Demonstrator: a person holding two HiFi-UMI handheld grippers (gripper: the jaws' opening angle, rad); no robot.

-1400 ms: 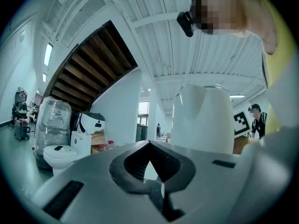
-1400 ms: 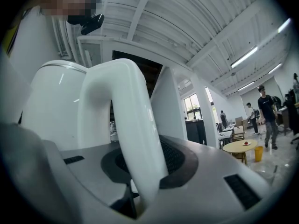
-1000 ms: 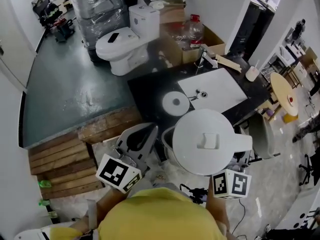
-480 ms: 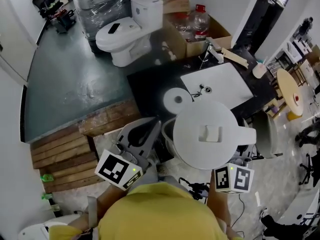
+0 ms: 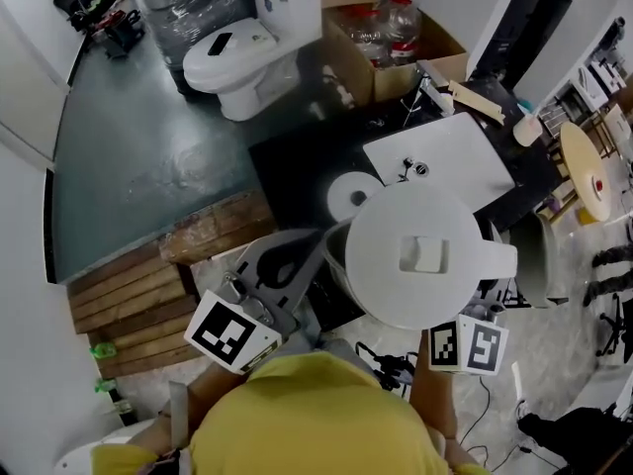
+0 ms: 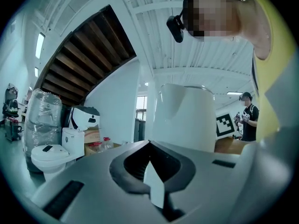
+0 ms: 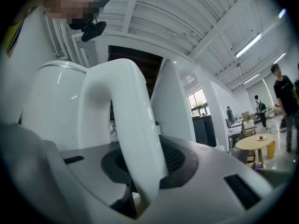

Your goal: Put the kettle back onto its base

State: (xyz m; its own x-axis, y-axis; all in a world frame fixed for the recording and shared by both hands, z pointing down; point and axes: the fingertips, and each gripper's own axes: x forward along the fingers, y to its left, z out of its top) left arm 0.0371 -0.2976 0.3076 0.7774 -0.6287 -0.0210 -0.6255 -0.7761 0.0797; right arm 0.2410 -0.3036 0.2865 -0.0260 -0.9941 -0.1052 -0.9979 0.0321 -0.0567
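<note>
A white kettle hangs in the air, seen from above with its lid up, and my right gripper is shut on its arched handle. In the head view that gripper is mostly hidden under the kettle; only its marker cube shows. The round white kettle base lies on the black counter, just beyond the kettle, whose rim overlaps it. My left gripper hovers left of the kettle, jaws together, holding nothing. The kettle body fills the left gripper view.
A white sink with a faucet sits right of the base. Behind the counter stand a toilet and a cardboard box with water bottles. Wooden steps lie at left, a round table at right.
Both grippers and the kettle have moved forward toward the counter. The kettle's rim now overlaps the base in the head view. The grip on the handle is unchanged.
</note>
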